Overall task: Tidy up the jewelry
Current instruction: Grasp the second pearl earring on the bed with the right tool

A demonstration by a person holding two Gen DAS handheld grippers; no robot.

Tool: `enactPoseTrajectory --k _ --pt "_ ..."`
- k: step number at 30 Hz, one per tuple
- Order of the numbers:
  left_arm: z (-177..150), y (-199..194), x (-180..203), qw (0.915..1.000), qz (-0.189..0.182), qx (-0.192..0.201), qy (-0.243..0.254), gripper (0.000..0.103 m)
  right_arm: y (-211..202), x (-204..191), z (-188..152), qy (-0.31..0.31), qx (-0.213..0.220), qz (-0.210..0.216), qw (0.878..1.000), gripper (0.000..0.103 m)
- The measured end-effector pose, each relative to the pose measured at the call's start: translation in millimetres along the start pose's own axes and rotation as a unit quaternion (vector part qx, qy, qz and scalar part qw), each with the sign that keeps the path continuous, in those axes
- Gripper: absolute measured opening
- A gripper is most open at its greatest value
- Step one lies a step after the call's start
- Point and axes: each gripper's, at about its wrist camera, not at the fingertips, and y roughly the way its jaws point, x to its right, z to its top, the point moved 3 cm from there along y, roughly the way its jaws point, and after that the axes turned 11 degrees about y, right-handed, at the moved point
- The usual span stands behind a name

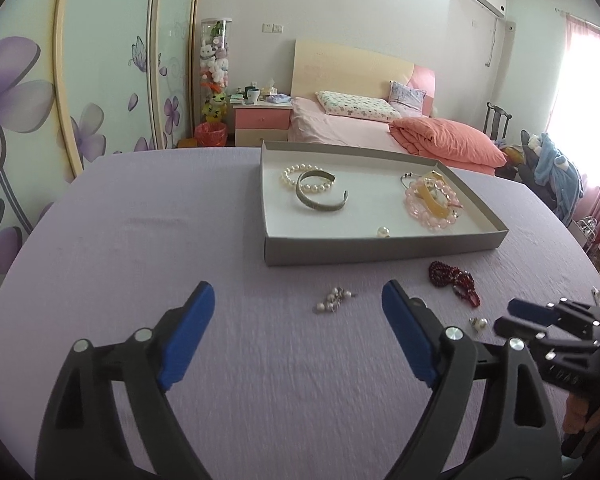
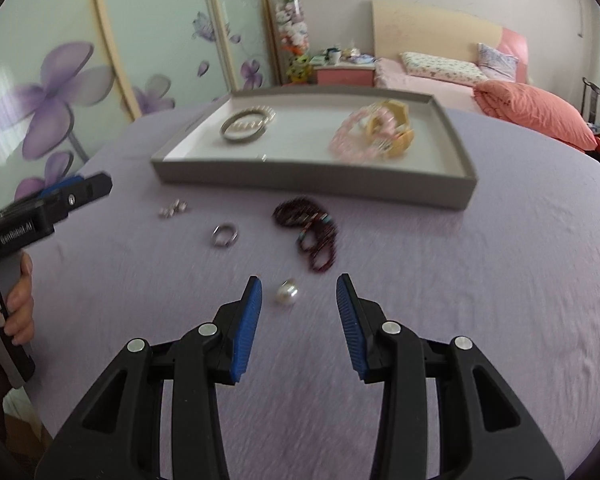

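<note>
Right now the jewelry is split between the grey tray [image 1: 380, 246] and the lilac tablecloth [image 1: 140, 240] in front of it. Inside the tray, I see a white pearl bracelet [image 1: 288, 174] at its far left with a silver cuff bangle [image 1: 320, 196] lying over it, a pink bead bracelet [image 1: 430, 216] tangled with a yellow bangle [image 1: 432, 200] at its right end, and a single pearl piece [image 1: 383, 232] against its near wall. Just in front of the tray's near wall, toward its right, lies a dark red bead necklace [image 1: 456, 282] in a heap. Further in front of the tray sit a small pearl cluster [image 1: 334, 300], a silver ring [image 2: 224, 235] and a loose pearl earring [image 2: 287, 292].

My left gripper [image 1: 298, 298] is held wide apart with nothing between its blue pads; the pearl cluster lies on the cloth between and just beyond its tips, untouched. My right gripper [image 2: 299, 290] stands partly open and holds nothing; the pearl earring rests on the cloth between its tips, nearer the left pad, and I cannot tell whether that pad touches it. In the right wrist view, a hand [image 2: 18, 304] grips the left tool's handle, well to the left of the tray.
</note>
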Motion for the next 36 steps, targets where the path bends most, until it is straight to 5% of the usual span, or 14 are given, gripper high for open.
enactPoseTrajectory --k 8,27,36 --pt "-7.8 -8.5 -3.7 1.0000 0.000 0.002 -0.007 0.086 12.8 -10.2 -5.5 -0.017 -0.027 -0.018 0.999 0.040" --pt "-17.3 4.7 -2.2 0.9998 -0.004 -0.022 -0.003 0.086 20.2 -12.6 -5.4 -0.030 -0.028 -0.039 0.998 0.014" --pt "-13.6 20.9 11.8 0.9987 0.001 -0.047 0.019 0.085 15.5 -3.3 -1.0 -0.009 -0.021 -0.038 0.999 0.013"
